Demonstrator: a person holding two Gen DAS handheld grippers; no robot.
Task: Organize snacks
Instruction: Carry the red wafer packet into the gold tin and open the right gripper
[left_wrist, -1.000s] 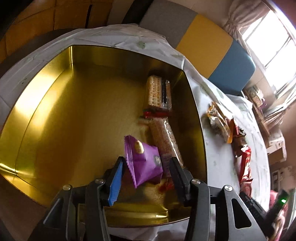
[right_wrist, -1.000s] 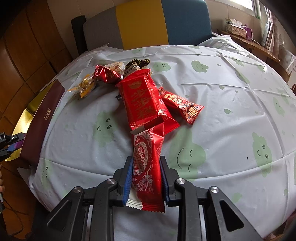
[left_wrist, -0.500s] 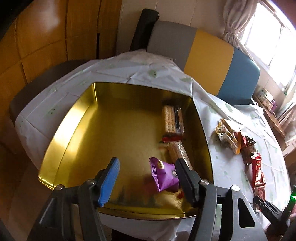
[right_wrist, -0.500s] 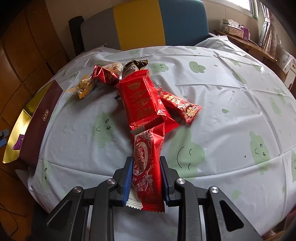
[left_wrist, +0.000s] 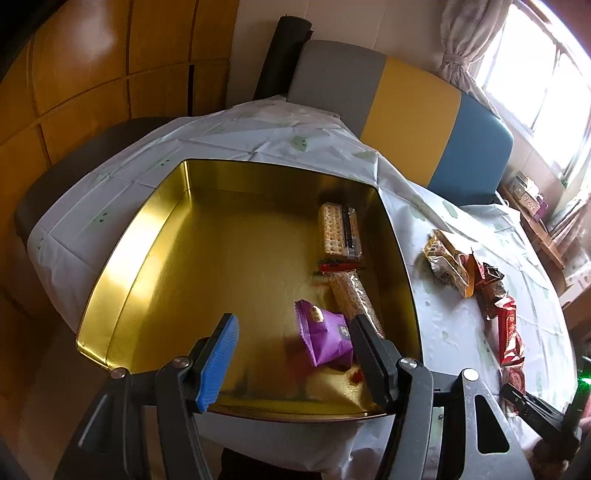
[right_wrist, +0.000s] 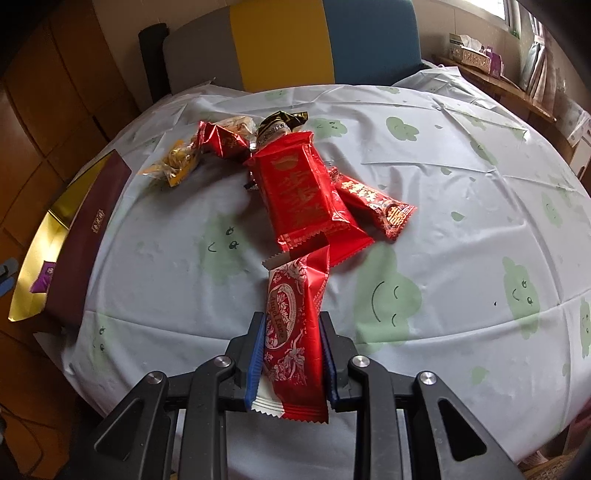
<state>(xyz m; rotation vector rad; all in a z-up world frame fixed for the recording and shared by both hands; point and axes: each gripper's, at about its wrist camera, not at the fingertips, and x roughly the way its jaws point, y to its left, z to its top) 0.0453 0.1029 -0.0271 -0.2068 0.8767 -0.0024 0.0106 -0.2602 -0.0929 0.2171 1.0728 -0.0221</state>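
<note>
Two cracker packs (left_wrist: 339, 230) lie end to end along the right wall of the gold tin (left_wrist: 155, 229), the nearer one partly hidden behind the left gripper (left_wrist: 291, 356)'s right finger. That gripper's jaws have just been opening and now stand apart with nothing between the pads; the purple snack packet (left_wrist: 325, 334) lies free on the tin floor near the right finger. A small red scrap beneath it is too blurred to name. The right gripper (right_wrist: 291, 360) is clenched on a long red wafer packet (right_wrist: 291, 325), whose far end touches a large red packet (right_wrist: 303, 195) in the snack pile; the packets behind are crumpled and overlap, so their kinds are hard to read. From the right wrist only a sliver of the tin and its maroon side shows. A pale tablecloth (right_wrist: 461, 206) printed with green smiling clouds covers the round table. Behind stand a grey, yellow and blue bench back (left_wrist: 406, 110), wooden panelling, and a bright curtained window (left_wrist: 535, 66).
</note>
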